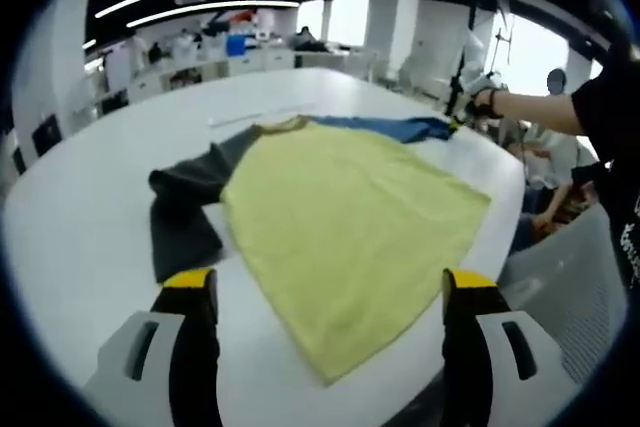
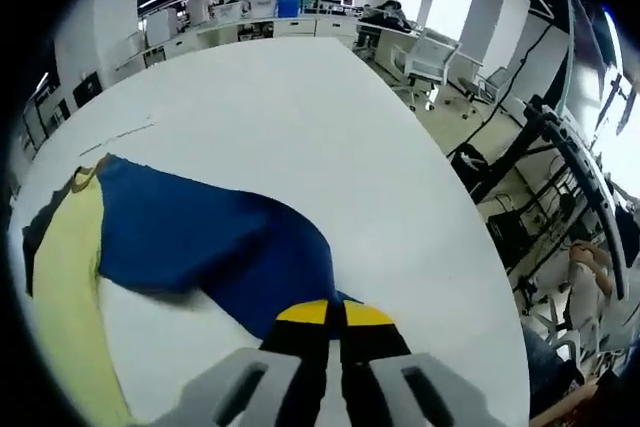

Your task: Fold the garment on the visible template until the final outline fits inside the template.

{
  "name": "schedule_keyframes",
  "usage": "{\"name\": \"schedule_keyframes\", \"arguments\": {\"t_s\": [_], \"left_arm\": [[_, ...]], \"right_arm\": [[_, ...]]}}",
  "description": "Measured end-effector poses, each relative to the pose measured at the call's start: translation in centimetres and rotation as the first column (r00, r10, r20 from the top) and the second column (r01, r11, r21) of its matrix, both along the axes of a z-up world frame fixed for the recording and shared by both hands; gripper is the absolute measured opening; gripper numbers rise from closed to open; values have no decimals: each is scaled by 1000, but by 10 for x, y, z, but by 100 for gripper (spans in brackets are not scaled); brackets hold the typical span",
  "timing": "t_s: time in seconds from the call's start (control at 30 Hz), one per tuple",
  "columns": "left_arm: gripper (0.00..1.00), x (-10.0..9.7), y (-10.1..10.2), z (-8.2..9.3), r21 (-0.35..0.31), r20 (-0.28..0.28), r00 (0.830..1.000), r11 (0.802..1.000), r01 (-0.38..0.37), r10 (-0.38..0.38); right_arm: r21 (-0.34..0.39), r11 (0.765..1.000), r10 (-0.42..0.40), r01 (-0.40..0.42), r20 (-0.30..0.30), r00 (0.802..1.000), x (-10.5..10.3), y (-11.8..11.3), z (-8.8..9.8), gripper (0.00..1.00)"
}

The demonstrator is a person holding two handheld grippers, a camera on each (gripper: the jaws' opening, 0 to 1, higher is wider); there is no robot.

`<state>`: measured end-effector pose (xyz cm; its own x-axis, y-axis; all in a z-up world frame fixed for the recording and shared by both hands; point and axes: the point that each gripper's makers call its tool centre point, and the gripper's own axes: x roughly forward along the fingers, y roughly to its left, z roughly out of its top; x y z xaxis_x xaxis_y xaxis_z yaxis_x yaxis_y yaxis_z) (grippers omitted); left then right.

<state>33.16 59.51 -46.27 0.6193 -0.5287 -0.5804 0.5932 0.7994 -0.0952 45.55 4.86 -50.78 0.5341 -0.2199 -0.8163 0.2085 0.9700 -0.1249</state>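
Our shirt [image 1: 350, 227] lies flat on the white bench [image 1: 90, 237], yellow body up, grey sleeve [image 1: 185, 207] outward. The right hand-held gripper [image 2: 335, 315] is closed on the blue sleeve [image 2: 210, 242]; a hard pull could drag the body askew. The left hand-held gripper [image 1: 330, 292] hovers wide open and empty, with the hem near the bench edge, where it may slip over. Chairs [image 2: 430, 57] stand well apart.

You won't find any text you can read here. The person's dark sleeve [image 1: 628, 237] in the left gripper view carries pale marks, but they are too blurred to make out.
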Motion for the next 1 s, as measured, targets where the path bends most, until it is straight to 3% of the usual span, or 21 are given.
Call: {"name": "schedule_keyframes", "arguments": {"t_s": [0.5, 0.6, 0.7, 0.93, 1.0], "left_arm": [[90, -3, 0, -2, 9, -15, 1000, 1000, 18, -18], [90, -3, 0, -2, 10, -16, 1000, 1000, 16, -15], [90, -2, 1, -2, 8, -16, 1000, 1000, 15, -15], [89, -2, -3, 0, 7, -12, 1000, 1000, 25, -25], [89, -3, -3, -1, 9, -12, 1000, 1000, 25, -24]], "right_arm": [[0, 1000, -2, 2, 17, 1000, 5, -18, 4, 0], [56, 998, -43, 40, 53, 998, 5, -13, 7, 12], [65, 997, -53, 49, 62, 997, 2, -10, 11, 25], [115, 991, -74, 71, 24, 997, -11, 6, 3, 32], [142, 986, -88, 89, -10, 996, -17, 12, -4, 32]]}}
